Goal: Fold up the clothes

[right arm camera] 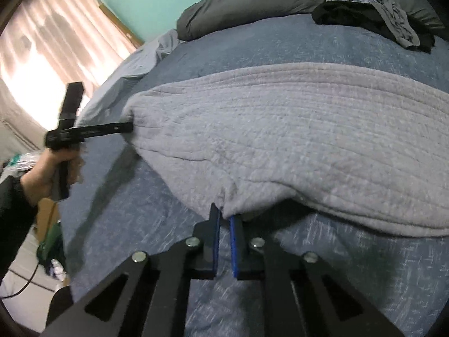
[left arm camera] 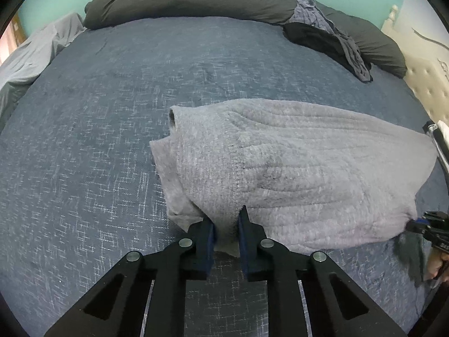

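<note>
The grey sweater (left arm camera: pixel 280 168) lies on the bed (left arm camera: pixel 98 140). The left gripper (left arm camera: pixel 226 221) pinches its near edge at 12 o'clock from the jaws. The right gripper (right arm camera: pixel 224 216) is clamped on another edge, also at 12 o'clock.

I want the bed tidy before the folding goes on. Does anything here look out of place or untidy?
Yes. A crumpled pile of dark clothes lies unfolded at the far corner of the bed, partly draped over the dark pillow. The grey sweater lies in front, pinched at its near edge by the left tool and the right tool.
</note>
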